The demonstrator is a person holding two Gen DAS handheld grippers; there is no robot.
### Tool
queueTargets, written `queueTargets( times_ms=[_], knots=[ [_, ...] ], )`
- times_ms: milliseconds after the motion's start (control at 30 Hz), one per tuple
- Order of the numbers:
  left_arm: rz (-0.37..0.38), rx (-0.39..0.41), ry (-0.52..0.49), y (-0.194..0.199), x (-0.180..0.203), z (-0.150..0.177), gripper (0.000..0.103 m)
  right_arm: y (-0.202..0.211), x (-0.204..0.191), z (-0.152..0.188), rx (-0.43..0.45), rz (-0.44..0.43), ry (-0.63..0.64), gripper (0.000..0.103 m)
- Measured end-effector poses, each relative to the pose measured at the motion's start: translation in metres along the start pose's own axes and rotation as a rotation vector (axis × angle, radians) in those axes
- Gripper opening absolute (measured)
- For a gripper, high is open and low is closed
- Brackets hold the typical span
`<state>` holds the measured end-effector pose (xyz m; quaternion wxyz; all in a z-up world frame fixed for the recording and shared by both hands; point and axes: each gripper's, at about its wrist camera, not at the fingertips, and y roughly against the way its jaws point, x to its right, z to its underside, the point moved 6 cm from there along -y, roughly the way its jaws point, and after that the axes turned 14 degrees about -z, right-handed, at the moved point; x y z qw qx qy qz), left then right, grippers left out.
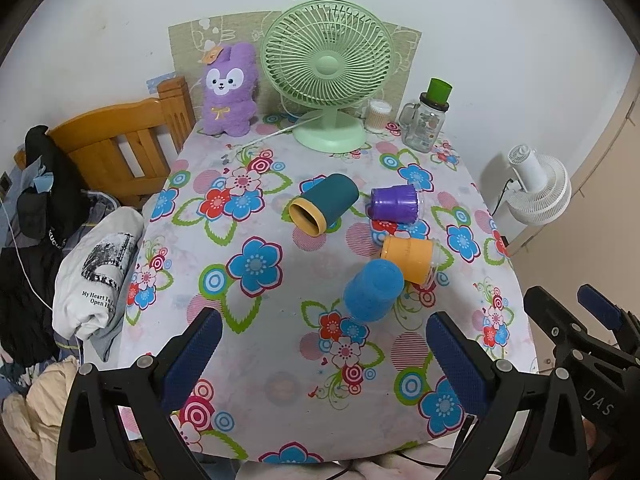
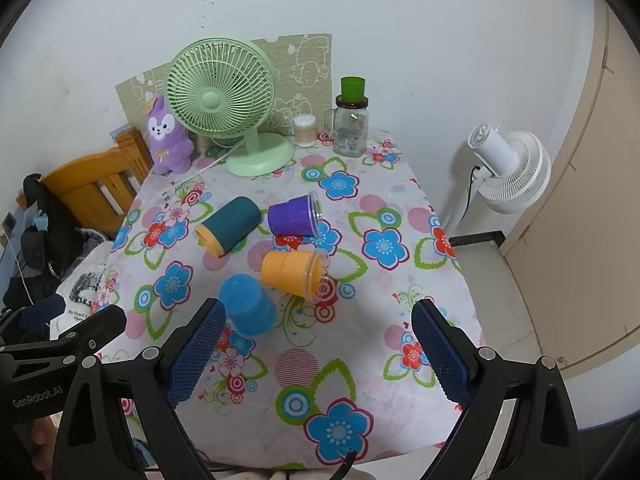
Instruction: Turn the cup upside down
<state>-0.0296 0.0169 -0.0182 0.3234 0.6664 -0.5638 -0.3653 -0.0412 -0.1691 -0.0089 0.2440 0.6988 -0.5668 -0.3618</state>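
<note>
Several cups sit on the floral tablecloth (image 1: 280, 360). A blue cup (image 1: 373, 290) (image 2: 247, 304) stands upside down, nearest to me. An orange cup (image 1: 410, 259) (image 2: 294, 273), a purple cup (image 1: 394, 203) (image 2: 294, 215) and a teal cup with a yellow rim (image 1: 324, 208) (image 2: 231, 225) lie on their sides behind it. My left gripper (image 1: 324, 352) is open and empty, above the table's near edge, short of the blue cup. My right gripper (image 2: 318, 344) is open and empty, just right of the blue cup.
A green desk fan (image 1: 326, 76), a purple plush (image 1: 229, 90), a glass jar with a green cup on top (image 1: 428, 120) and a cotton-swab tub (image 1: 378, 115) stand at the back. A wooden bed frame (image 1: 120, 144) and clothes are left; a white fan (image 2: 508, 168) is right.
</note>
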Motion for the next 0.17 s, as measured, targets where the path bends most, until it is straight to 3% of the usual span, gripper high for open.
queueTargets(
  times_ms=[167],
  knots=[
    [0.001, -0.006, -0.011, -0.0004, 0.0027, -0.0016, 0.103, -0.0013, 0.0012, -0.0004, -0.003, 0.002, -0.004, 0.096]
  ],
)
